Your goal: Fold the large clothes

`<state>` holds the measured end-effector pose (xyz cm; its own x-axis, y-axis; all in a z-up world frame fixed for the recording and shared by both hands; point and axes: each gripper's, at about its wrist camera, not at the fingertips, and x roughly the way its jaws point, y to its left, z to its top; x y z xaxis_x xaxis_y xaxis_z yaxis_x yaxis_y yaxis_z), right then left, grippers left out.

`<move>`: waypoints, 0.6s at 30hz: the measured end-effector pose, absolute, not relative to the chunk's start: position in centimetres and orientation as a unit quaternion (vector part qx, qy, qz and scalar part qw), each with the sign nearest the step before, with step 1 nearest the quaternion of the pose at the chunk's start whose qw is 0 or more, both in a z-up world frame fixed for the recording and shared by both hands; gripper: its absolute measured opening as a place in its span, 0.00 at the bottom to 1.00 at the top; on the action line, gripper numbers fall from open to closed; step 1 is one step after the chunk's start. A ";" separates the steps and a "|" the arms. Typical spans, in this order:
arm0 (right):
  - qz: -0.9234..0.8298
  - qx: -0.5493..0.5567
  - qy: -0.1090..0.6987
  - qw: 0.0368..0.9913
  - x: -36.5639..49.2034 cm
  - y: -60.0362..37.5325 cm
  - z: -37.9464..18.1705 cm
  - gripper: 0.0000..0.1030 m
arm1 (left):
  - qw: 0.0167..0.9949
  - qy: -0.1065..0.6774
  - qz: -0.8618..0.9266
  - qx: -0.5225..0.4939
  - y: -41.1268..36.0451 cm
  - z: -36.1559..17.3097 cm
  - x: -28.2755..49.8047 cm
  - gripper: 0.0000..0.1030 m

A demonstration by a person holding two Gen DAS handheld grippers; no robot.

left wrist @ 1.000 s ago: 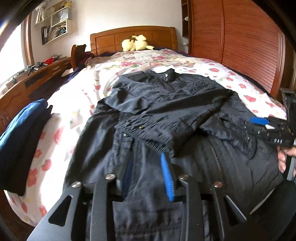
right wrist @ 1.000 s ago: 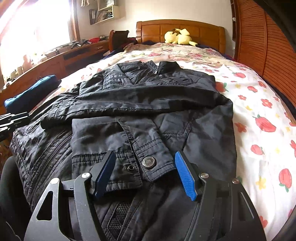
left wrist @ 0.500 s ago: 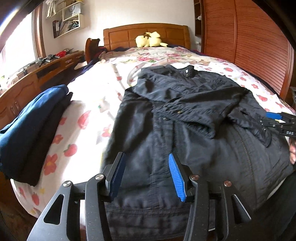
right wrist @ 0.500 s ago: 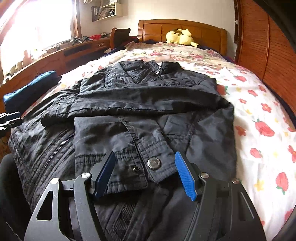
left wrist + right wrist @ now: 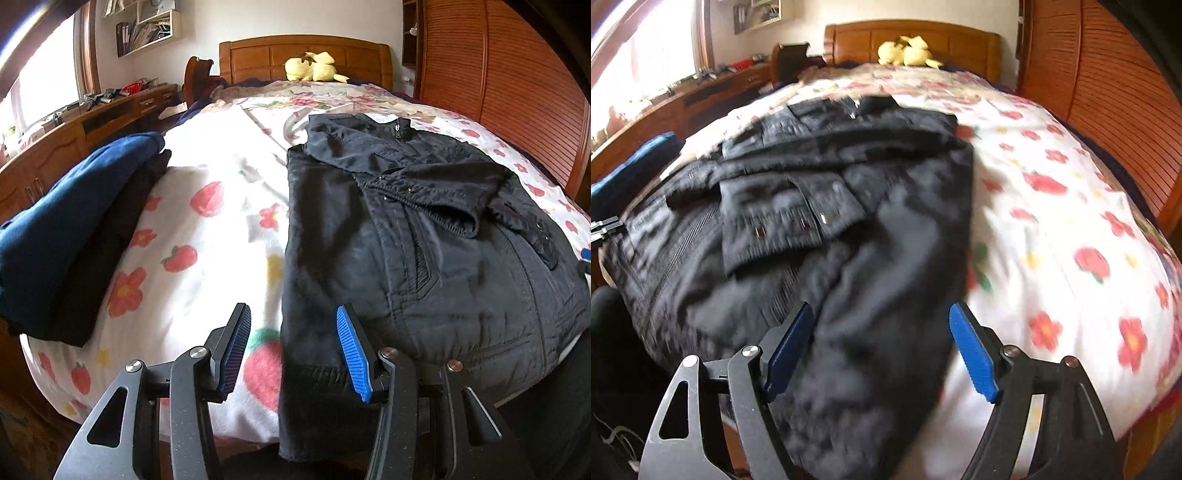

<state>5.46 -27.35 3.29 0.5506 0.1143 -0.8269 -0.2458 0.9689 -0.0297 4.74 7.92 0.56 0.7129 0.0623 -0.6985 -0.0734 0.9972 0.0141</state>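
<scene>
A black jacket [image 5: 424, 240] lies flat on the bed with both sleeves folded across its front; it also shows, blurred, in the right wrist view [image 5: 820, 229]. My left gripper [image 5: 293, 350] is open and empty at the jacket's lower left corner, its jaws either side of the hem's left edge. My right gripper [image 5: 881, 343] is open and empty at the jacket's lower right corner, jaws wide over the hem's right side. The right gripper's tip shows at the left wrist view's right edge [image 5: 585, 258].
The bed has a white flowered cover [image 5: 207, 229]. A pile of folded dark blue and black clothes [image 5: 74, 221] sits at its left edge. A yellow plush toy [image 5: 314, 66] lies by the wooden headboard. A wooden dresser [image 5: 74, 136] stands left, a slatted wardrobe [image 5: 517, 74] right.
My left gripper let go of the sleeve cuff, opened and moved left to the jacket's lower left corner. My right gripper pulled back off the right cuff and moved right, opening wider.
</scene>
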 end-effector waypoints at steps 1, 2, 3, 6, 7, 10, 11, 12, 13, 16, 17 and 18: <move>0.103 -0.068 0.466 0.876 5.1 -27.5 3.2 0.75 | 0.925 0.378 0.035 -0.008 8.0 0.4 4.7 0.49; 0.103 -0.065 0.471 0.874 4.8 -27.6 3.1 0.75 | 0.925 0.379 0.034 -0.009 8.0 0.3 4.6 0.49; 0.100 -0.063 0.476 0.871 4.5 -27.7 2.9 0.75 | 0.925 0.379 0.033 -0.010 8.1 0.3 4.5 0.49; 0.094 -0.065 0.487 0.866 4.1 -27.9 2.4 0.75 | 0.925 0.378 0.031 -0.018 8.3 0.3 4.3 0.49; 0.094 -0.063 0.493 0.863 4.0 -28.0 2.2 0.75 | 0.925 0.378 0.030 -0.020 8.4 0.2 4.2 0.49; 0.100 -0.061 0.498 0.859 3.6 -27.8 1.7 0.75 | 0.924 0.380 0.029 -0.028 8.5 0.1 3.9 0.50; 0.104 -0.062 0.499 0.858 3.5 -27.6 1.7 0.75 | 0.924 0.381 0.028 -0.030 8.6 0.1 3.8 0.50; 0.110 -0.060 0.497 0.858 3.4 -27.5 1.8 0.67 | 0.923 0.381 0.028 -0.032 8.7 0.0 3.6 0.51; 0.117 -0.058 0.492 0.861 3.2 -27.3 2.0 0.61 | 0.923 0.382 0.028 -0.033 8.7 0.0 3.5 0.51; 0.144 -0.044 0.470 0.870 2.9 -26.8 3.3 0.52 | 0.923 0.383 0.027 -0.033 8.6 0.1 3.0 0.52; 0.149 -0.037 0.467 0.871 2.9 -26.7 3.5 0.51 | 0.922 0.384 0.026 -0.035 8.7 0.1 2.8 0.52; 0.151 -0.033 0.467 0.871 2.9 -26.7 3.7 0.51 | 0.922 0.384 0.026 -0.035 8.6 0.1 2.7 0.52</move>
